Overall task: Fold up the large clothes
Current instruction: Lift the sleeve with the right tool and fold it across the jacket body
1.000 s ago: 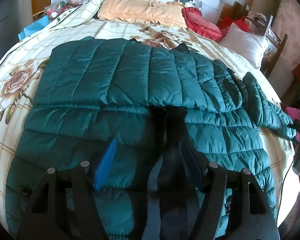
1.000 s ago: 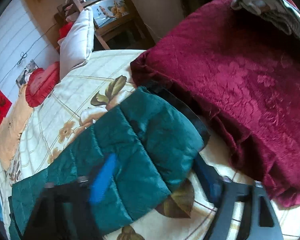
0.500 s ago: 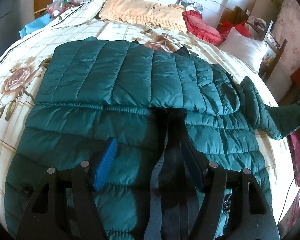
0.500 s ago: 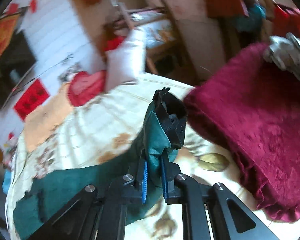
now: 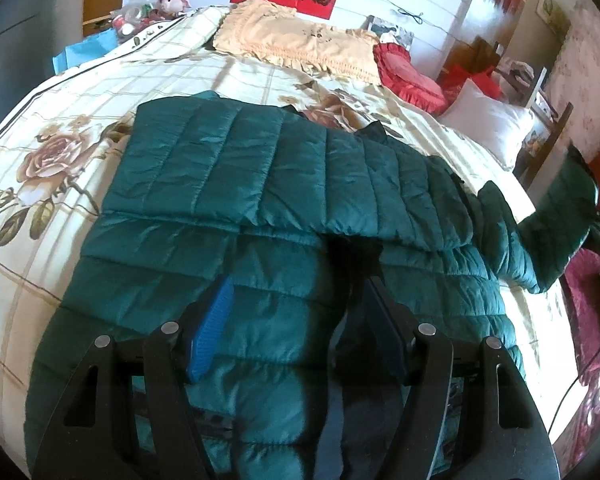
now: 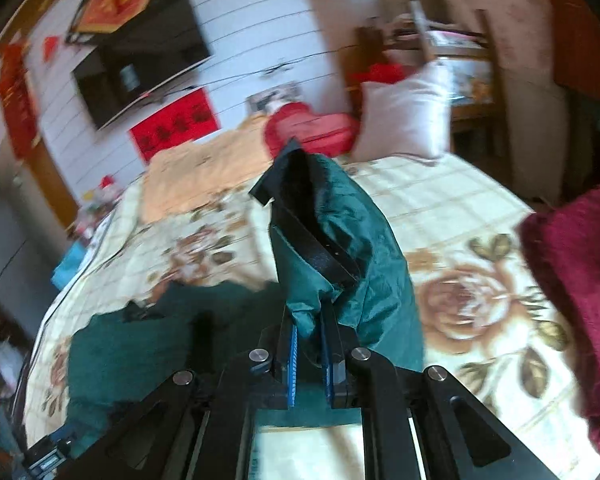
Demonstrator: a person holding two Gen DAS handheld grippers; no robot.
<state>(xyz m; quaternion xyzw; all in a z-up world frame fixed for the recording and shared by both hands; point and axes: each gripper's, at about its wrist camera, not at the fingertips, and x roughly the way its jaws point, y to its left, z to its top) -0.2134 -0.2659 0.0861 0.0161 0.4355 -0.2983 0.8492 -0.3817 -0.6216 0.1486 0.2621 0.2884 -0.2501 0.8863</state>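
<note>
A dark green quilted jacket (image 5: 284,184) lies spread on the flowered bed sheet (image 5: 60,120), one sleeve folded across its chest. My left gripper (image 5: 296,284) hovers over the jacket's lower part, open, its blue pads wide apart with the dark front strip (image 5: 352,256) between them. My right gripper (image 6: 310,344) is shut on the end of the other sleeve (image 6: 340,248), whose black-lined cuff (image 6: 296,184) stands up above the jaws. In the left wrist view that sleeve (image 5: 560,208) is raised off the bed at the right edge.
A beige pillow (image 5: 300,44), a red cushion (image 5: 408,76) and a white pillow (image 5: 488,124) lie at the head of the bed. A maroon blanket (image 6: 572,280) is heaped at the right. A wooden rack (image 6: 452,52) and a wall screen (image 6: 140,52) stand behind.
The right gripper closed on the sleeve end, lifted it off the bed and swung it up and over towards the jacket. The left gripper only drifted slightly.
</note>
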